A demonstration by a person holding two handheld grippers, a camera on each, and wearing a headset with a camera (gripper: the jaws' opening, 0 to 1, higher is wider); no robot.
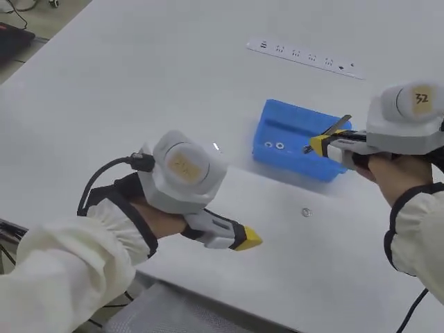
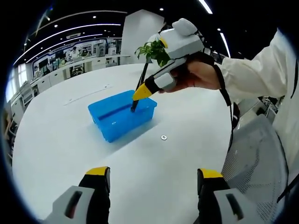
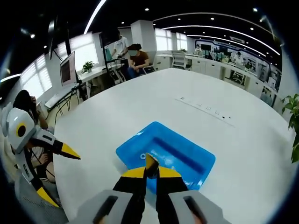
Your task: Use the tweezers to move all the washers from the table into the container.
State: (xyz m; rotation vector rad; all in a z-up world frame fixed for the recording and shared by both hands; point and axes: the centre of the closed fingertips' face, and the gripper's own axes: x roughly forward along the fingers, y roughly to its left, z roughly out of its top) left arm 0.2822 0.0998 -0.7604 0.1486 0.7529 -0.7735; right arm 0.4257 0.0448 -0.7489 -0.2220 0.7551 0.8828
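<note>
The white desk (image 1: 139, 83) is carrying the lot, and the blue container (image 1: 291, 165) is sitting on it ahead of the person, right of centre. The right tool (image 1: 318, 144) is reaching in from the right with its jaws pinched tight on the tweezers (image 1: 338, 125). The tweezers are slanting down and to the left, so their tips are hanging over the container's inside. The left tool (image 1: 248, 238) is waiting low on the near side, jaws spread wide and gripping nothing, as its own gripper view is showing. Two washers (image 1: 268, 145) are lying side by side on the container floor, near its left end. One more washer (image 1: 306, 212) is lying flat on the bare desk, just off the container's near wall, on the person's side.

Here's what the coming move is turning on. That loose washer is lying back toward the person from the tweezer tips, almost straight across the near wall, and the tweezers are pointing away from it, into the box. The left tool's tips are hanging about as close to it, but the tweezers are riding in the right one. So I'm judging the right hand is the one that's going to have to draw back over the wall and dip. Whether the tips are pinching a washer right now, I'm not able to tell; they're too fine and dark against the blue.
</note>
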